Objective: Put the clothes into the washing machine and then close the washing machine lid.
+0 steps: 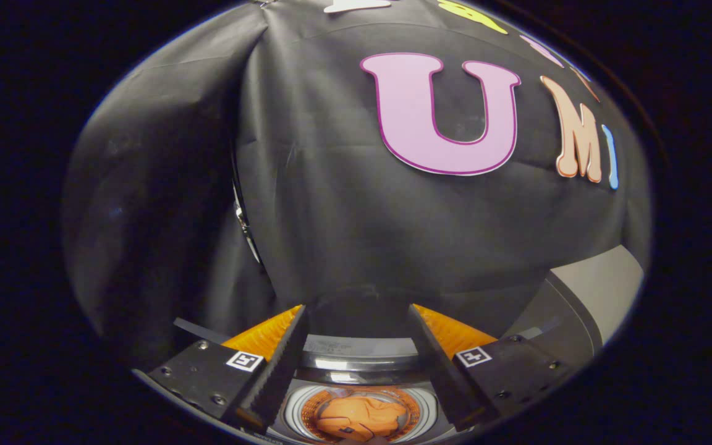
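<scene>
Two fingers of the gripper point(356, 327) stand spread well apart with nothing between their pads, so it is open and holds nothing. Below and between them lies the round mouth of the washing machine point(356, 361), its chrome rim catching the light, and down in the drum sits one orange garment point(362, 417), crumpled (the only piece of clothing in sight). One grey lid point(584, 296) stands raised off to the right, beyond the right finger. Behind everything hangs the booth's black cloth wall point(306, 204), creased, with a seam where two panels meet.
</scene>
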{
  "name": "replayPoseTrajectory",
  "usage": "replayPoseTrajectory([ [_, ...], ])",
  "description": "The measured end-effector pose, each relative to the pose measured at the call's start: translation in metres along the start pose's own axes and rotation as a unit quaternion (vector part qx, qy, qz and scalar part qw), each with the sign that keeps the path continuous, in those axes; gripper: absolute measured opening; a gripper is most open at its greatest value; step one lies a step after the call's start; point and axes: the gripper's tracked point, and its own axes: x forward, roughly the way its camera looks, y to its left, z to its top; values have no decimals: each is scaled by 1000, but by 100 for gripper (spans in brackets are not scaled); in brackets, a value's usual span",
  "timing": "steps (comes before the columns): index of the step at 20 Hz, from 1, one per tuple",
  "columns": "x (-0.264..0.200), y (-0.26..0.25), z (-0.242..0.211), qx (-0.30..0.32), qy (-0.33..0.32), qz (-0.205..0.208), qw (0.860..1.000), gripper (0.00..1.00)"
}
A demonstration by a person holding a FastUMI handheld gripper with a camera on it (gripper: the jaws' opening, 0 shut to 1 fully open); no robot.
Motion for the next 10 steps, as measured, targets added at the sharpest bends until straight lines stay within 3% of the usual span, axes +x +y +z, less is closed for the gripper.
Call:
replayPoseTrajectory([
  [10,-15,6,-17,0,6,12,1000,94],
])
